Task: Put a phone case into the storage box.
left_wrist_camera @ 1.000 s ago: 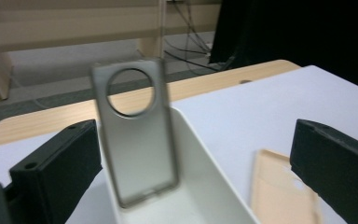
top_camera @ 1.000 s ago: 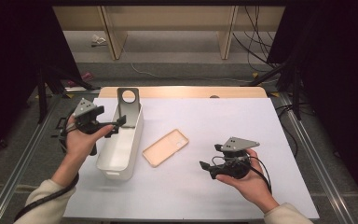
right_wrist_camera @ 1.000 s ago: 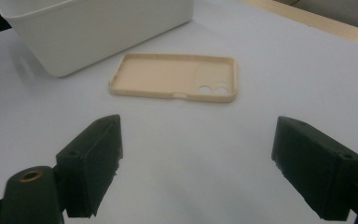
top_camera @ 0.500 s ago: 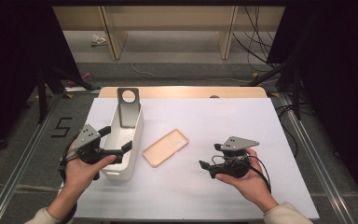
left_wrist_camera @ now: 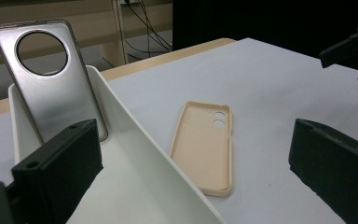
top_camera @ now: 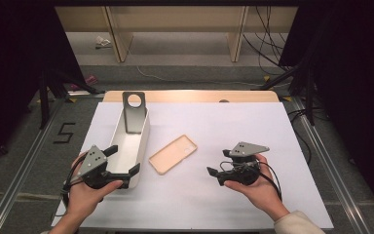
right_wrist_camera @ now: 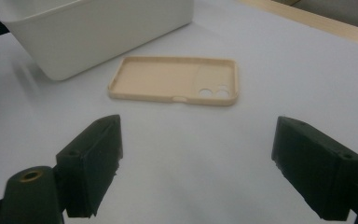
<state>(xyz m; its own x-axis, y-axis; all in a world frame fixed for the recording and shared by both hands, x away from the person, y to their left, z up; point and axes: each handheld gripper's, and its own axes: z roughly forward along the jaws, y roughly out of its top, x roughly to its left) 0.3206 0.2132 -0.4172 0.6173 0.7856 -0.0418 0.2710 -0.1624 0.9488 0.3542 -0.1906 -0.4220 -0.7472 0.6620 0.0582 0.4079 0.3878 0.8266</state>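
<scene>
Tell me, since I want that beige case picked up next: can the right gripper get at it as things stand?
Probably yes. The right gripper is open and points at the beige case, which lies flat on the table with bare surface between them. The white bin stands beside the case, apart from it.

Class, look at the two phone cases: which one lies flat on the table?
The beige case lies flat, hollow side up, beside the white bin. The silver case with the round hole stands propped inside the bin's far end.

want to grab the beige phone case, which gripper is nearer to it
Left, narrowly. The left gripper sits at the near end of the white bin, just beside the beige phone case. The right gripper is off to its other side.
</scene>
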